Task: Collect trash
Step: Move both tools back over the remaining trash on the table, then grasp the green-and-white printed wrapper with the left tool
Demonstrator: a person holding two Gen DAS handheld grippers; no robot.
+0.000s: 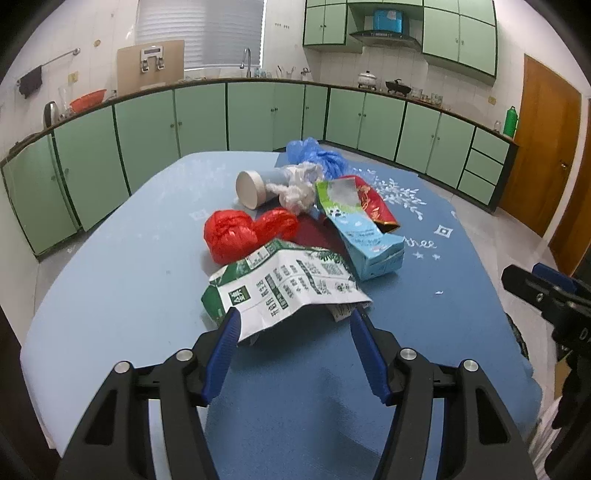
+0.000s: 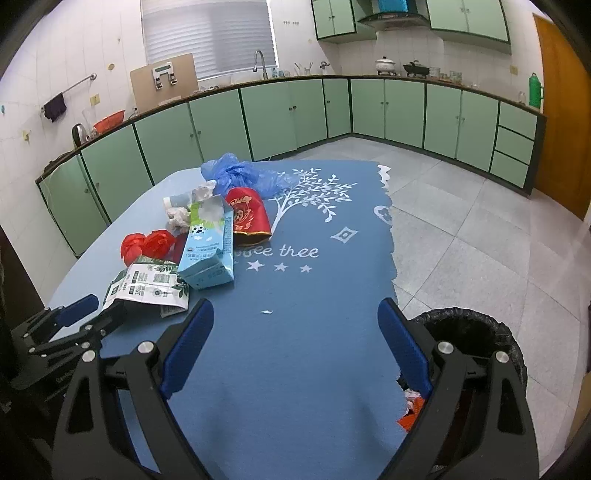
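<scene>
Left tool [image 1: 293,319] wide, straddling green-white carton [image 1: 284,284] edge, seemingly touching; right tool [image 2: 295,317] wide, empty.

A home kitchen is being shown. Walls are being lined by green cabinets [image 1: 199,118], with a faucet [image 1: 245,59] below a blinded window [image 1: 201,31]. A range hood [image 1: 386,35] is being seen above a pot [image 1: 367,78], and a kettle [image 2: 78,133] on the counter.
</scene>
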